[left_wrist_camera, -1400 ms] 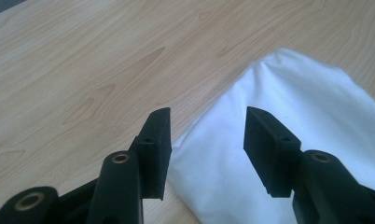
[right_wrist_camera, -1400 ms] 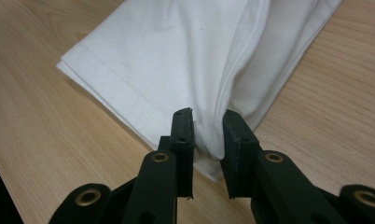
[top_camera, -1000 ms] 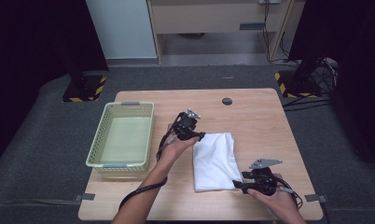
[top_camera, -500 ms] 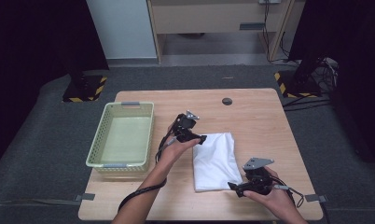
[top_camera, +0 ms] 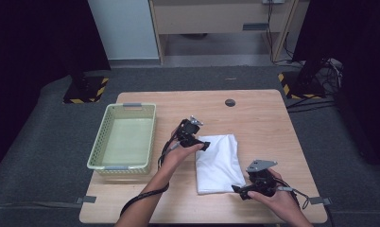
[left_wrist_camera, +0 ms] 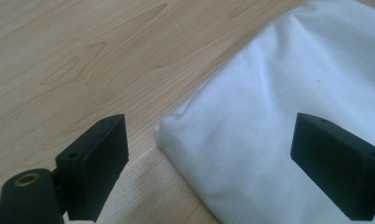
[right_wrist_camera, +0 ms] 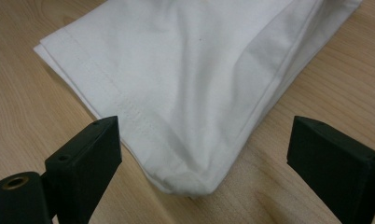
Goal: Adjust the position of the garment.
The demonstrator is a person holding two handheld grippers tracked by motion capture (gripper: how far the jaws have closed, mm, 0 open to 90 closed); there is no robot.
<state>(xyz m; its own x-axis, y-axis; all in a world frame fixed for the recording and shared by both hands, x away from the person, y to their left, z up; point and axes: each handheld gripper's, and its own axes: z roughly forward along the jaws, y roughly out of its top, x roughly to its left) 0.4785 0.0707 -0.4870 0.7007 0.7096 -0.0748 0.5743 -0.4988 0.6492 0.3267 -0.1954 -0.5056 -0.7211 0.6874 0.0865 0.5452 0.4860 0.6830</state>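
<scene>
The folded white cotton garment [top_camera: 217, 162], soft and limp mid-table, is best pinched at its corners; the left gripper [top_camera: 206, 145] and right gripper [top_camera: 236, 189], just opened wide, hold nothing.

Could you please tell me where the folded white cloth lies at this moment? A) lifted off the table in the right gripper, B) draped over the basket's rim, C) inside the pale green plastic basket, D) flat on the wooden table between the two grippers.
D: the folded white cloth lies flat on the wooden table, with the open left gripper at its far corner and the open right gripper at its near corner; the pale green plastic basket stands apart.
</scene>
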